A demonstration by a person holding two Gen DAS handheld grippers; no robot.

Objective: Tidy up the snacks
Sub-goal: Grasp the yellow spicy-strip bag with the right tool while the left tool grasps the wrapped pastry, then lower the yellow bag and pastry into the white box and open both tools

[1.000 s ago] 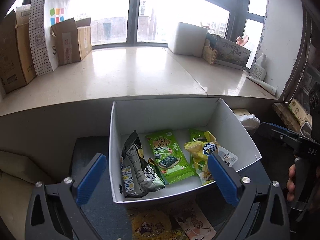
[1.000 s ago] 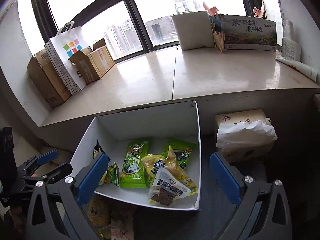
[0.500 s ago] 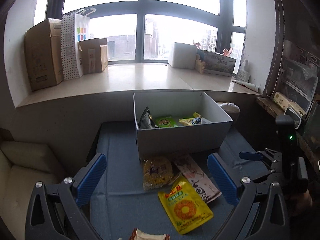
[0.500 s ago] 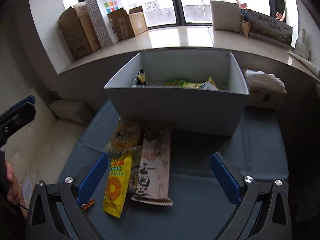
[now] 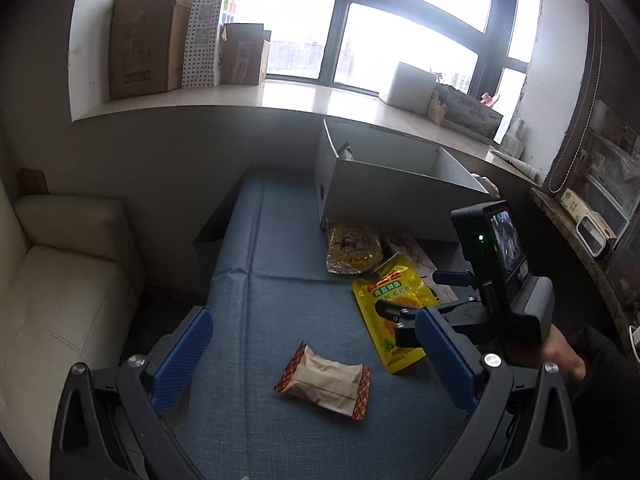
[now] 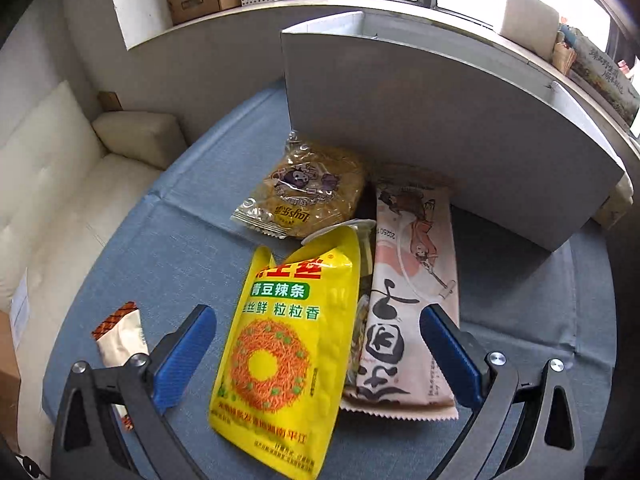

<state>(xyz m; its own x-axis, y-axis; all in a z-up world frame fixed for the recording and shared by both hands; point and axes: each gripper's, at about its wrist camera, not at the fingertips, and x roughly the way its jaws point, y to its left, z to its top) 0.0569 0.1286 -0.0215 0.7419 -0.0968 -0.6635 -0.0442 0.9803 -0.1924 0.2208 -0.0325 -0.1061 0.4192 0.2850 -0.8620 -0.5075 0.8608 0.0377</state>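
Observation:
My left gripper [image 5: 316, 356] is open above a small beige snack pack with orange checked ends [image 5: 323, 380] on the blue cloth. My right gripper [image 6: 318, 354] is open, low over the yellow bag [image 6: 286, 344], its fingers straddling that bag and the pink-and-beige long pack [image 6: 408, 308]. A clear noodle packet [image 6: 308, 192] lies against the white box [image 6: 440, 128]. In the left wrist view the right gripper [image 5: 408, 320] rests over the yellow bag [image 5: 394, 300], near the noodle packet [image 5: 352, 246] and the white box [image 5: 392, 200].
A cream sofa [image 5: 52, 288] stands left of the blue-covered table [image 5: 264, 264]. Cardboard boxes [image 5: 148, 32] and a dotted bag [image 5: 208, 28] sit on the window ledge. A shelf with small items [image 5: 588, 224] lies to the right.
Both grippers pulled back from over the white box and dropped low toward the loose snacks in front of it; the right now hovers over the yellow bag, the left over the small beige pack.

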